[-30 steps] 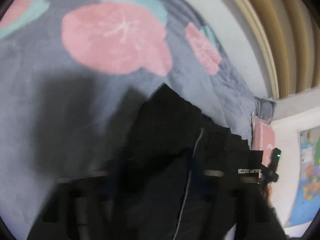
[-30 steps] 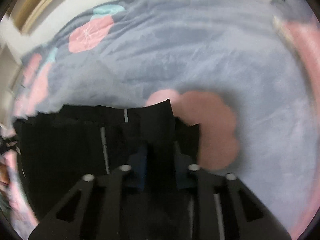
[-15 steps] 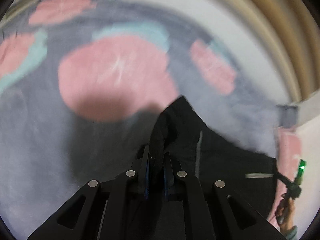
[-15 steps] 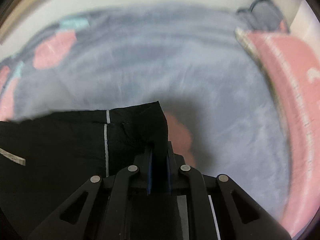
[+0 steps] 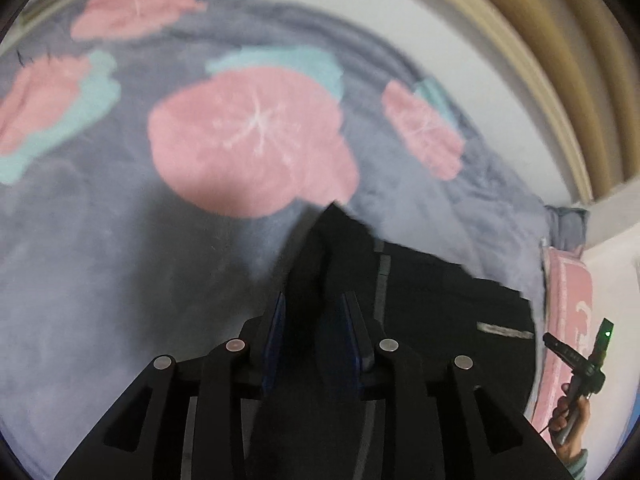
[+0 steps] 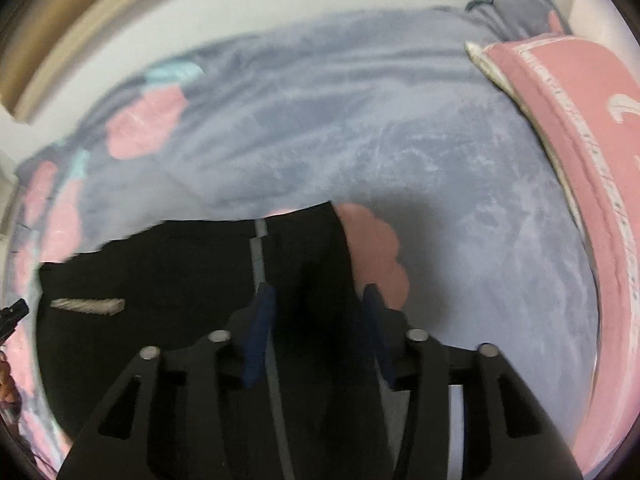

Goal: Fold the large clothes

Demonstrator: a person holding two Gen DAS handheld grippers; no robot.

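My left gripper (image 5: 312,320) points steeply down at the black garment (image 5: 432,312), which lies on the grey blanket (image 5: 100,280) with pink flowers that covers the bed. Its jaws are opening: the blue pads stand apart on either side of a raised corner of the dark cloth, and I cannot see them pressing on it. My right gripper (image 6: 316,312) hangs over the opposite corner of the same garment (image 6: 168,280), its jaws also opening, wider than the left, with a fold of black fabric between the pads but loose of them. The garment is folded into a broad band whose long axis runs from one of my grippers to the other, along the near edge of the bed; its folded upper edge faces the far side, toward the wall. A pale grey stripe (image 6: 260,256) crosses the band, and a small whitish label (image 6: 88,306) lies along its length. A pink pillow (image 6: 568,128) rests at the bed's right-hand end, well apart from the cloth.
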